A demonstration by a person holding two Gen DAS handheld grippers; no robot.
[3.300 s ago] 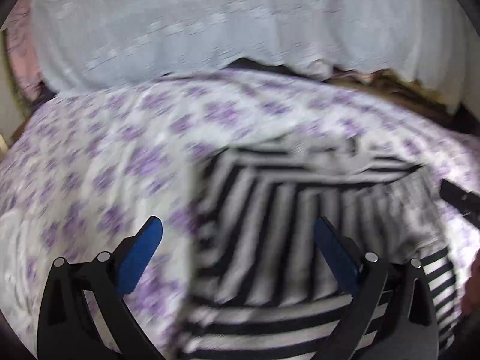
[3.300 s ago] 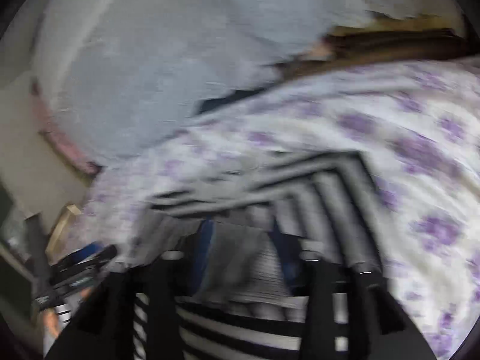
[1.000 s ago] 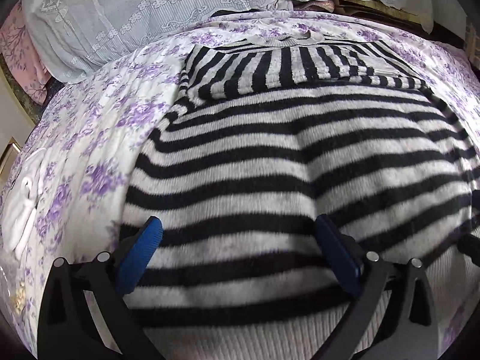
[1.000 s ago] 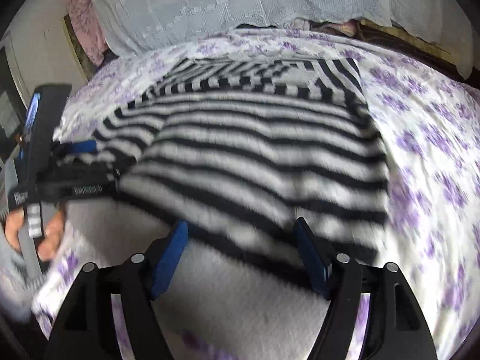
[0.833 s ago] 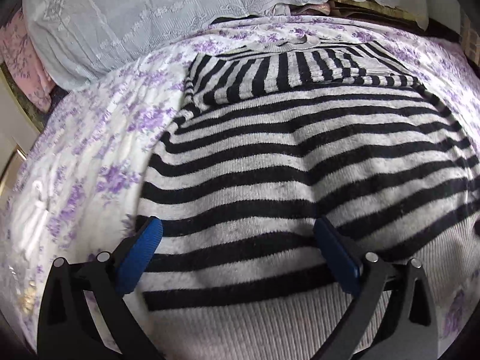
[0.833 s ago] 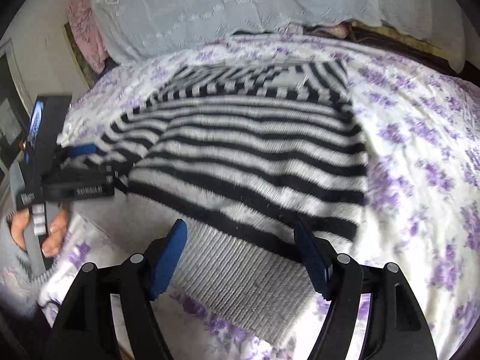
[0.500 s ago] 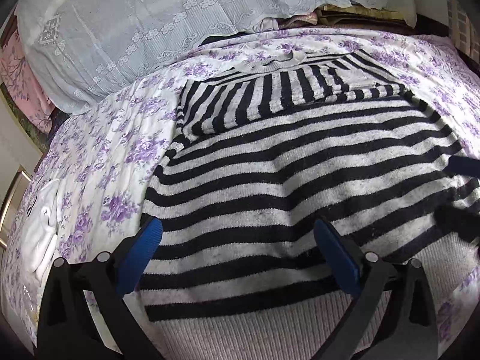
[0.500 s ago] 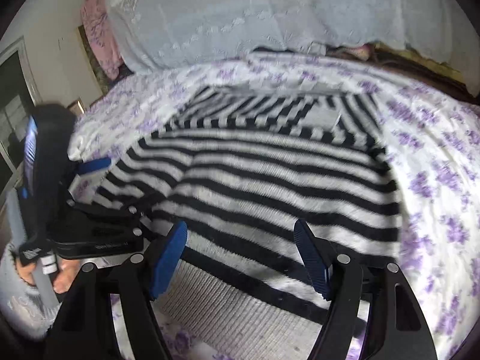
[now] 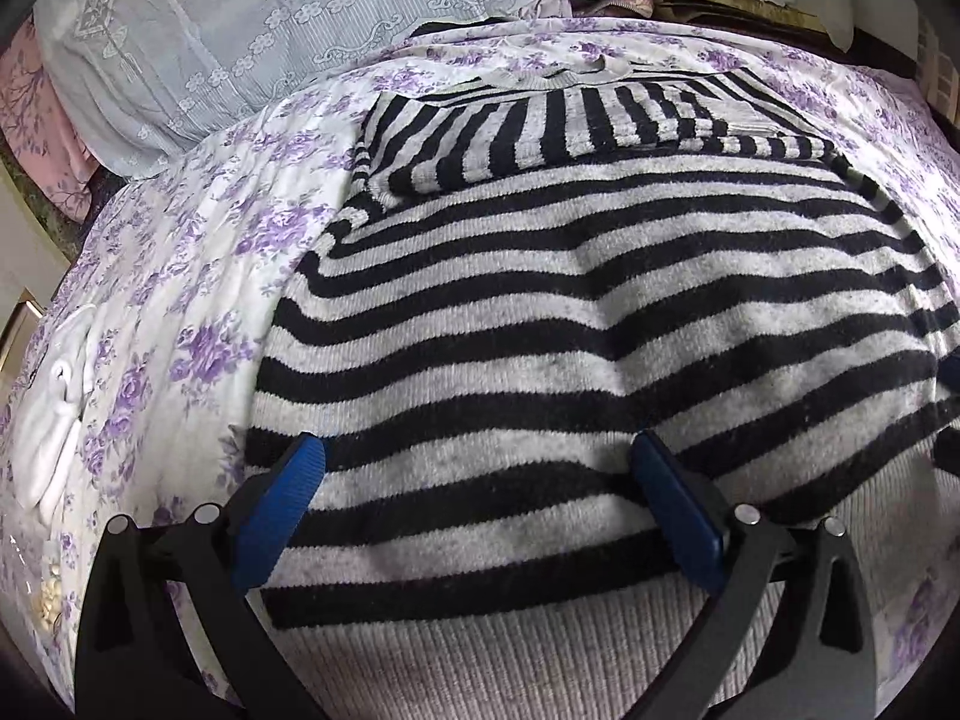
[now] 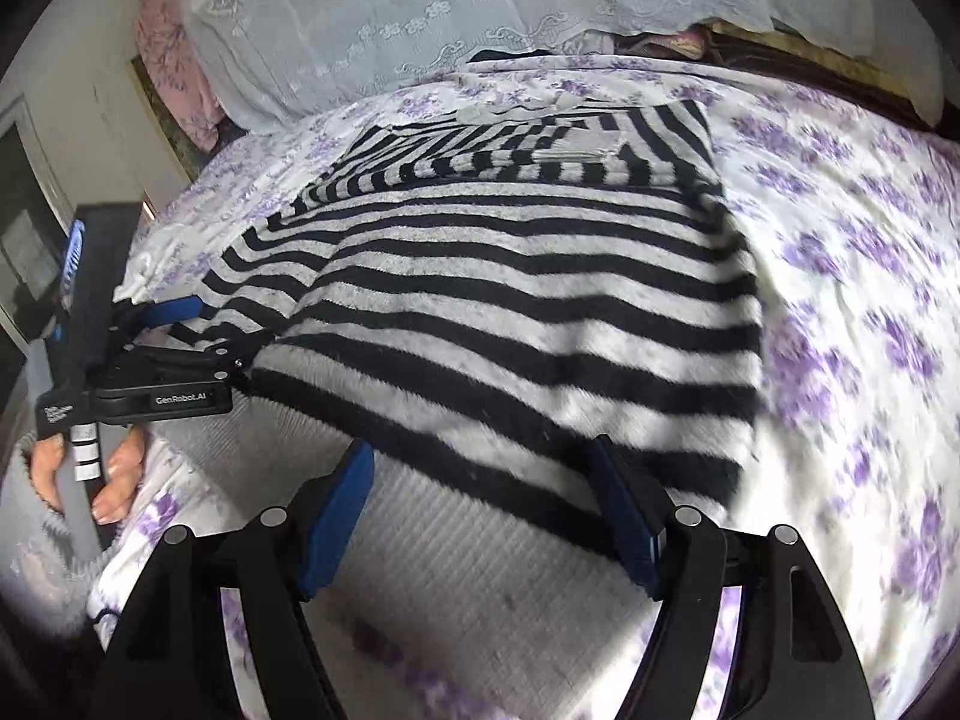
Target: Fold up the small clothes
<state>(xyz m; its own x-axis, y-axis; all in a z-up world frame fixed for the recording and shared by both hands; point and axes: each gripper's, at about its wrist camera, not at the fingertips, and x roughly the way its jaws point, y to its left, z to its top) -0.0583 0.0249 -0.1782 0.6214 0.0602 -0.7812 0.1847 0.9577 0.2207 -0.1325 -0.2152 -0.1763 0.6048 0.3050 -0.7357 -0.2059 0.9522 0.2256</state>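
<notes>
A black-and-grey striped sweater (image 9: pixel 588 324) lies flat on the bed, its sleeves folded across the chest at the far end and its plain grey ribbed hem nearest me. It also shows in the right wrist view (image 10: pixel 516 300). My left gripper (image 9: pixel 474 498) is open and empty over the hem end, near the sweater's left side. My right gripper (image 10: pixel 480 510) is open and empty over the hem (image 10: pixel 456 570) near its right side. The left gripper also shows in the right wrist view (image 10: pixel 174 330), at the sweater's left edge.
The bed has a white sheet with purple flowers (image 9: pixel 180 276). A pale blue lace cover (image 9: pixel 288 30) lies over bedding at the far end. A small white garment (image 9: pixel 54 414) lies on the sheet at the left. A pink cloth (image 10: pixel 168 60) hangs by the wall.
The right gripper has let go of the grey sleeve and now stands open. Both grippers have drawn back from the folded sleeves to the hem end.
</notes>
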